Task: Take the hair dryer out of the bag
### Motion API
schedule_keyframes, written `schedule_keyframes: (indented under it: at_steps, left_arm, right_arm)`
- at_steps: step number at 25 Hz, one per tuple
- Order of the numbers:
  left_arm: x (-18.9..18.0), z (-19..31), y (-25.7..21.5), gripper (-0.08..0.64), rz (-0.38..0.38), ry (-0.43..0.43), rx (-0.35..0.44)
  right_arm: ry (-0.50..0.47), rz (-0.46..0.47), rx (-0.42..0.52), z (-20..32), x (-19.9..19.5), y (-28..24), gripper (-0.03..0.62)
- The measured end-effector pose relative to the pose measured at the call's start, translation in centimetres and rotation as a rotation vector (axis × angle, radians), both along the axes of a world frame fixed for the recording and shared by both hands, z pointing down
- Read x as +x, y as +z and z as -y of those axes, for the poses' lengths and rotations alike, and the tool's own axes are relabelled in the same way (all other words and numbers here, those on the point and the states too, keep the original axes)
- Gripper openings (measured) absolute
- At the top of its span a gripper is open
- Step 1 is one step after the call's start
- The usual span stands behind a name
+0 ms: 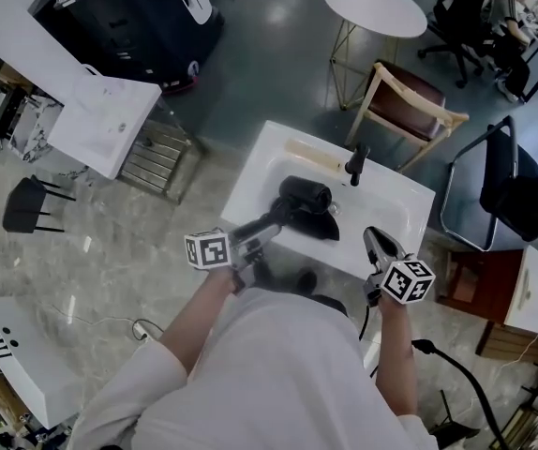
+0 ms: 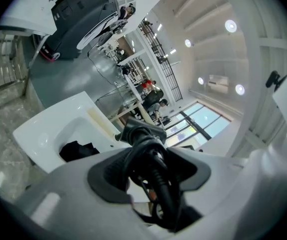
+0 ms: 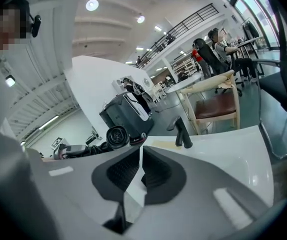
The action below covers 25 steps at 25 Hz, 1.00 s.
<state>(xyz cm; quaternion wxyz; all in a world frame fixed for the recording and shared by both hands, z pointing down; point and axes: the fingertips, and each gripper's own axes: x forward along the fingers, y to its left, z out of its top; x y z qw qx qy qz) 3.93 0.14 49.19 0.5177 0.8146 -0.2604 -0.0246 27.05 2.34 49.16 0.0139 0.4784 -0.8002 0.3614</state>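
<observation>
A black hair dryer [image 1: 305, 195] hangs over the white basin [image 1: 250, 172], its round barrel end facing me in the right gripper view [image 3: 117, 136]. My left gripper [image 1: 267, 227] is shut on its handle; the handle and coiled cord fill the jaws in the left gripper view [image 2: 153, 176]. A crumpled black bag [image 1: 318, 227] lies in the bowl below the dryer, also visible from the left gripper [image 2: 78, 150]. My right gripper [image 1: 379, 245] is held at the basin's front right edge, its pads [image 3: 156, 171] pressed together with nothing between them.
A black faucet [image 1: 356, 162] stands at the basin's back rim. Behind it are a wooden chair [image 1: 410, 101] with a brown seat and a round white table [image 1: 375, 6]. A black office chair [image 1: 513, 186] is to the right, and a large dark machine [image 1: 128, 22] at the far left.
</observation>
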Motion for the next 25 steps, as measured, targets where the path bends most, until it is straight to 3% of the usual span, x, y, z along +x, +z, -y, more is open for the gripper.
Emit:
schedule_keyframes:
  at_steps: [11,25]
  left_arm:
    - [-0.5,2.3,-1.6,0.222,-0.029,0.048,0.023]
    - [-1.7,3.3,-1.0,0.221,-0.039,0.058,0.017]
  right_arm:
    - [0.055,-0.027,0.105,1.0,-1.0,-2.6,0.005]
    - [0.101,0.013,0.114,1.7,-1.6,-2.8,0.005]
